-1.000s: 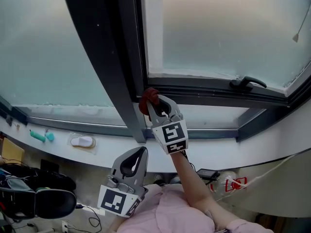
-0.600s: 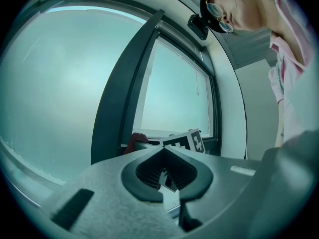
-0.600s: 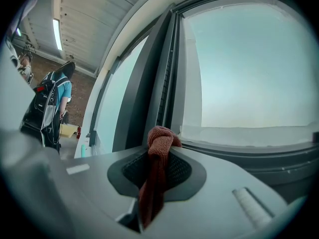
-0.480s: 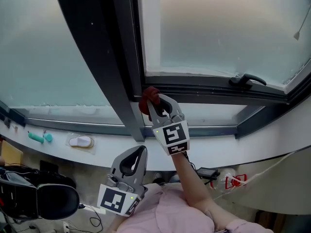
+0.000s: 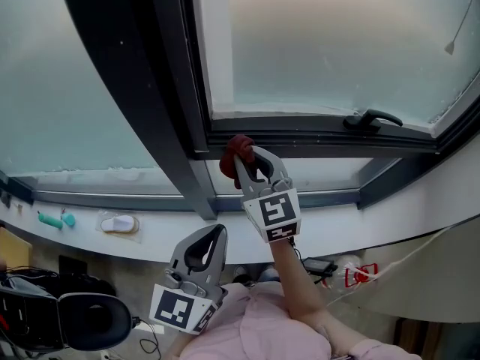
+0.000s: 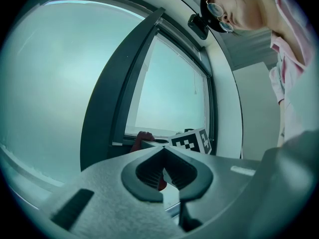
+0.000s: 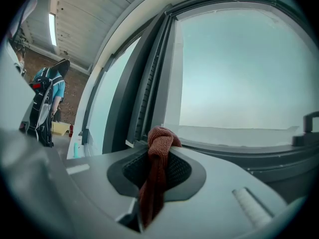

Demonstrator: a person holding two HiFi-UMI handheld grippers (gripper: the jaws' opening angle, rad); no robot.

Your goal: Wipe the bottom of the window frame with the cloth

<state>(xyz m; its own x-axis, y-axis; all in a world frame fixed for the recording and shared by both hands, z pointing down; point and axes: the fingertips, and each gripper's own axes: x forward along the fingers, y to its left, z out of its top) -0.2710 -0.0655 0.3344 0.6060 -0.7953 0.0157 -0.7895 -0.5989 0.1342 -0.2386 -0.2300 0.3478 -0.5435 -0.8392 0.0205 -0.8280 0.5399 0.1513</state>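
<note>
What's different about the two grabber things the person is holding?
The right gripper pinches a red cloth; the left gripper is shut with nothing in it. The right gripper is up at the bottom of the window frame; the left gripper sits lower, near the person's chest, away from the frame. Both are grey, carry a black-and-white marker cube, and point up toward the window.

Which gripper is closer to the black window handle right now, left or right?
Right. The right gripper, shut on the cloth, is at the window frame, left of the window handle; the left gripper sits lower, below the sill, farther off.
</note>
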